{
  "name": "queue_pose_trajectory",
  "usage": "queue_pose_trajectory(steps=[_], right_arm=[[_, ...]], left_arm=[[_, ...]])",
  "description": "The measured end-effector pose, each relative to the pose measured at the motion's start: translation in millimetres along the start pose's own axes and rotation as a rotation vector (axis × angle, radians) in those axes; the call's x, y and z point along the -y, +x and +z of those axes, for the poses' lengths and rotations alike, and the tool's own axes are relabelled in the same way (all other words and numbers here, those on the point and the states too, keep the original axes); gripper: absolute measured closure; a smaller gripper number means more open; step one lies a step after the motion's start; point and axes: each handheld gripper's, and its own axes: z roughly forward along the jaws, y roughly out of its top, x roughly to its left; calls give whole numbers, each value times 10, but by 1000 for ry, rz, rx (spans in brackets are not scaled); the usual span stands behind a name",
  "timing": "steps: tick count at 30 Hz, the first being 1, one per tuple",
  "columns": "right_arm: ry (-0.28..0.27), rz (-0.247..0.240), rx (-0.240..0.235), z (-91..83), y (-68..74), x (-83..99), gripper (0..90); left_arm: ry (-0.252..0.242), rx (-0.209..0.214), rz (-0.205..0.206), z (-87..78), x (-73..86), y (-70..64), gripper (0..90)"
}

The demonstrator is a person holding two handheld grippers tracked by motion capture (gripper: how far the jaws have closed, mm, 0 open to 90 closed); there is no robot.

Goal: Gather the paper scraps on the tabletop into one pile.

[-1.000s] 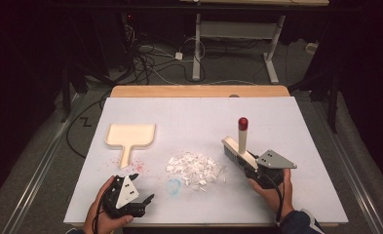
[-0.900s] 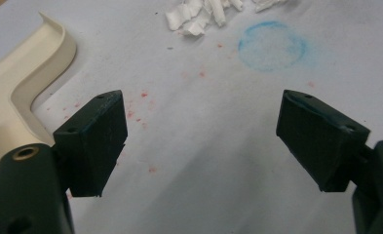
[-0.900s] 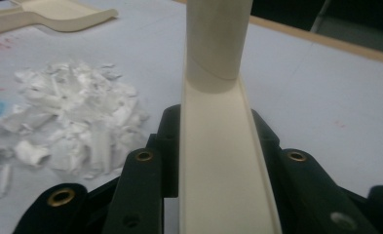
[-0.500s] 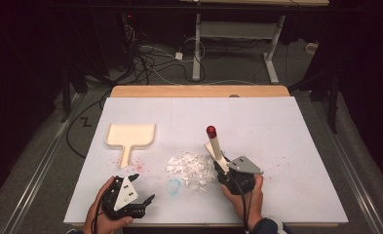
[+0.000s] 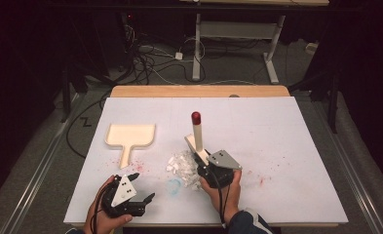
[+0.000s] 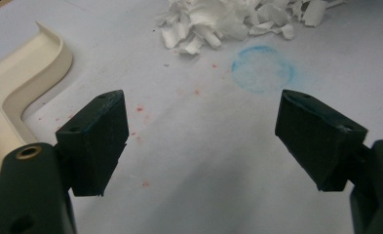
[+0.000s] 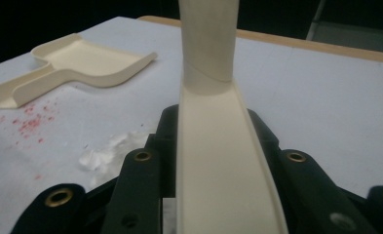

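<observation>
A cream brush with a red tip (image 5: 197, 131) stands tilted over the right side of a pile of white paper scraps (image 5: 181, 163). My right gripper (image 5: 206, 168) is shut on the brush (image 7: 218, 161) low on its cream body, with the scraps (image 7: 108, 151) just to its left. A cream dustpan (image 5: 130, 135) lies flat to the left of the pile, handle toward the front. My left gripper (image 5: 143, 185) rests near the front edge, open and holding nothing (image 6: 201, 105), facing the scraps (image 6: 228, 19) with the dustpan (image 6: 28, 73) at its left.
The white table sheet (image 5: 286, 146) carries red speckles near the dustpan handle and a faint blue ring (image 6: 262, 68) in front of the pile. A wooden strip (image 5: 199, 91) edges the far side. Cables and desk legs lie on the floor beyond.
My right gripper has carried the brush leftward from the right of the table to the pile, and the scraps have bunched toward the left. The left gripper has stayed put.
</observation>
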Motion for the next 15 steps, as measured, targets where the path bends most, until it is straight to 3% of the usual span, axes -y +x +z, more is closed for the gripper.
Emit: queue_pose_trajectory(steps=[8, 15], right_arm=[[-30, 22, 10, -144, -275, -117, 681], [-56, 25, -45, -418, -502, -239, 681]], left_arm=[[5, -18, 21, -4, -2, -5, 187], [25, -24, 38, 8, -10, -47, 187]])
